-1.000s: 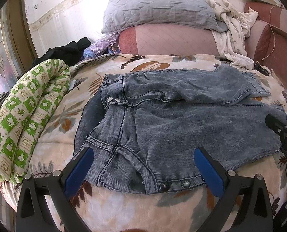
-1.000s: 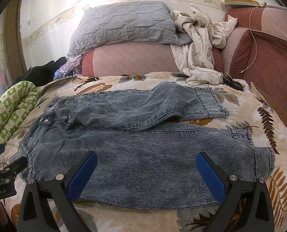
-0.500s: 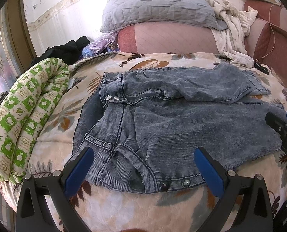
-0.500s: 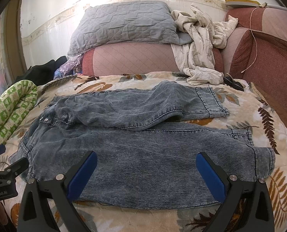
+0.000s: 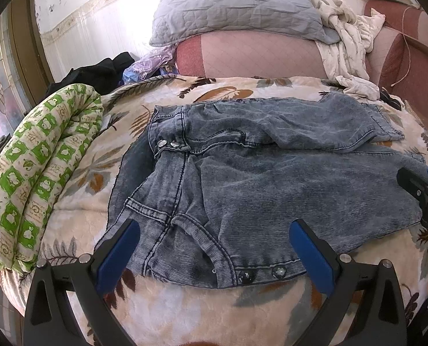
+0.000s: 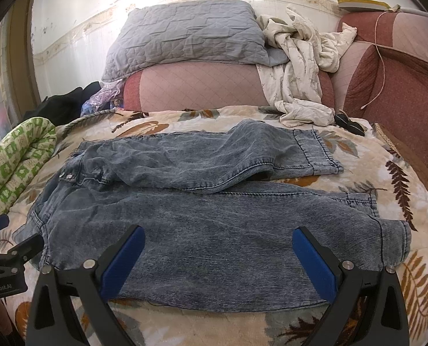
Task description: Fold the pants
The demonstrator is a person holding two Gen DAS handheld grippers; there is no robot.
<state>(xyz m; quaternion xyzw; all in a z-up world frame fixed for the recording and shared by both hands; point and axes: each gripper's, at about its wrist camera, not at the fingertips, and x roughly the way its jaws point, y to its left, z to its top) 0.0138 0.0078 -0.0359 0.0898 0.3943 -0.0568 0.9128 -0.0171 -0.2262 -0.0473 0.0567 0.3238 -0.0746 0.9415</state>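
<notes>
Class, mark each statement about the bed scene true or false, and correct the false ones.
1. The jeans lie spread on the leaf-print blanket. True.
2. The left claw is shut on the waistband. False: it is open, holding nothing.
3. A grey pillow sits on the pink cushion. True.
4. The right claw grips a trouser hem. False: it is open, empty.
5. The green patterned quilt covers the jeans. False: it lies rolled beside them.

left claw [image 6: 0, 259] body | white print "genrobot.ai"
</notes>
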